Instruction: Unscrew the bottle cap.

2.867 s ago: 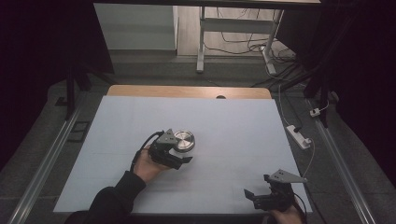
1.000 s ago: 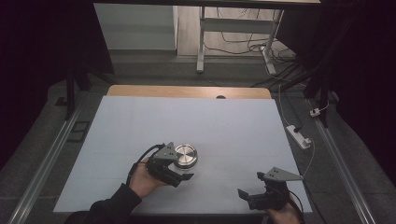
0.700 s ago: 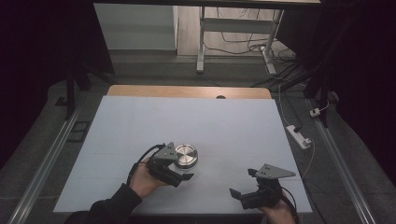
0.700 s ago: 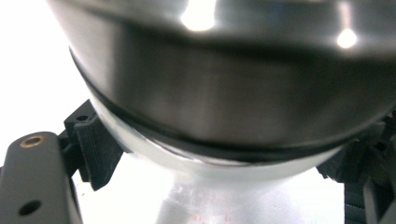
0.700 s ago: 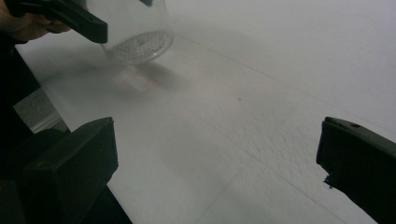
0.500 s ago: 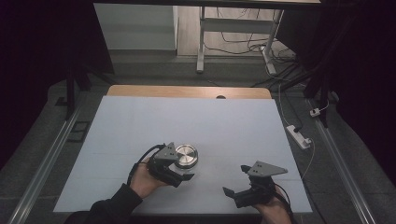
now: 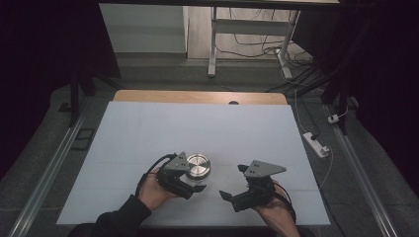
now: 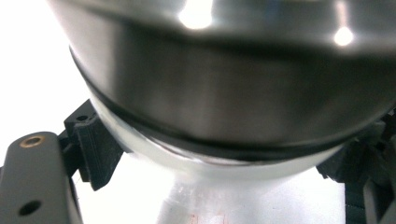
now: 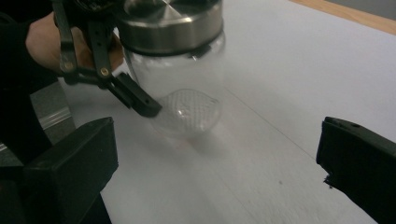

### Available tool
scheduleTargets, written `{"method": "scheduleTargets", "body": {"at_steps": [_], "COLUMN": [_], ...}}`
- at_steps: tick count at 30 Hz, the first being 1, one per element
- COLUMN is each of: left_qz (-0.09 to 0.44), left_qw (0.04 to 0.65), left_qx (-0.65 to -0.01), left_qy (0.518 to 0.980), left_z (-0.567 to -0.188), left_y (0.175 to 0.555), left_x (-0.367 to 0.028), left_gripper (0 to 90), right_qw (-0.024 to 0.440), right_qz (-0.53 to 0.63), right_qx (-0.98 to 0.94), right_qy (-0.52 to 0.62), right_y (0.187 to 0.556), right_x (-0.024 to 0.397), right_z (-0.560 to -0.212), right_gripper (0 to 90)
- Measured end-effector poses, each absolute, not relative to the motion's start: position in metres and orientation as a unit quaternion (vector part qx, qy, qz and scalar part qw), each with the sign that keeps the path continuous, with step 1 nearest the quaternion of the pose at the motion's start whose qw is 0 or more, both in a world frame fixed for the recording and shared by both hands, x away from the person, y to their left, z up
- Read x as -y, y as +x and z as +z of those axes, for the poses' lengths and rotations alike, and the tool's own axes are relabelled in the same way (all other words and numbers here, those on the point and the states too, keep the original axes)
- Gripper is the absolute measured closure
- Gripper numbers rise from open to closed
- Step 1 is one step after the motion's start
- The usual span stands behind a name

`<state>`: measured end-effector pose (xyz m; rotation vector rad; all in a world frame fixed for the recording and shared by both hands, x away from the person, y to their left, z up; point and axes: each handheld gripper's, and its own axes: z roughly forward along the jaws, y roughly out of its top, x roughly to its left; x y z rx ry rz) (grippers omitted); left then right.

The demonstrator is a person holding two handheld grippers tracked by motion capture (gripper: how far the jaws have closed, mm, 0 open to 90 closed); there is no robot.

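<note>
Clearly the thing in hand is a glass jar (image 7: pixel 197 170) with a brushed metal lid (image 9: pixel 170 21), standing on the white table (image 7: pixel 197 123) toward its near edge and a little left of centre. The left gripper (image 7: pixel 190 185) is clamped on the jar's clear body below the lid; in the left gripper view the metal band and its dark seal ring loom right above the jaws, and the right gripper view shows one black finger pressed against the glass low on the side. The right gripper (image 7: pixel 230 197) hovers just beside the jar with its jaws spread wide and nothing between them, aimed at the jar. As a judgement: the jar should be stiff, smooth and slippery, fairly heavy for its size, and breakable if tipped or dropped, so the low grip on the glass needs firm, even pressure. The lid looks the better hold for the free gripper, since its straight metal wall gives two parallel faces; squeezing across it while the left steadies the body would suit unscrewing or lifting off. Inside, the jar seems empty: the wall is clear and a dimpled pattern shows through near the base, though glare and blur leave it uncertain whether that is the moulded bottom or something small lying within.
</note>
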<state>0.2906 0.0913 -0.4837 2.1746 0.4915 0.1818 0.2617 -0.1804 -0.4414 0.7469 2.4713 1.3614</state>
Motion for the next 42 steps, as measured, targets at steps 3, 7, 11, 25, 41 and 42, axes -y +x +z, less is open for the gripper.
{"method": "scheduleTargets", "body": {"at_steps": [3, 7, 11, 25, 41, 42], "left_qz": [0.072, 0.072, 0.071, 0.064, 0.028, 0.025], "left_qw": [0.439, 0.438, 0.438, 0.435, 0.443, 0.442], "left_qx": [-0.195, -0.195, -0.191, -0.187, -0.111, -0.103], "left_qy": [0.874, 0.875, 0.876, 0.879, 0.889, 0.891], "left_z": [-0.484, -0.484, -0.485, -0.485, -0.478, -0.478], "left_y": [0.29, 0.289, 0.289, 0.285, 0.285, 0.285], "left_x": [-0.09, -0.089, -0.087, -0.083, -0.089, -0.089], "left_gripper": [15.5, 15.5, 15.5, 15.5, 15.5, 15.5], "right_qw": [0.093, 0.092, 0.101, 0.106, 0.022, 0.013], "right_qz": [0.461, 0.456, 0.453, 0.447, 0.472, 0.468], "right_qx": [-0.85, -0.854, -0.853, -0.859, -0.875, -0.88], "right_qy": [0.238, 0.234, 0.238, 0.224, 0.099, 0.081], "right_y": [0.266, 0.27, 0.275, 0.285, 0.299, 0.3], "right_x": [0.167, 0.155, 0.143, 0.101, 0.112, 0.113], "right_z": [-0.44, -0.437, -0.432, -0.429, -0.422, -0.422], "right_gripper": [0.0, 0.0, 0.0, 4.3, 18.0, 18.0]}}
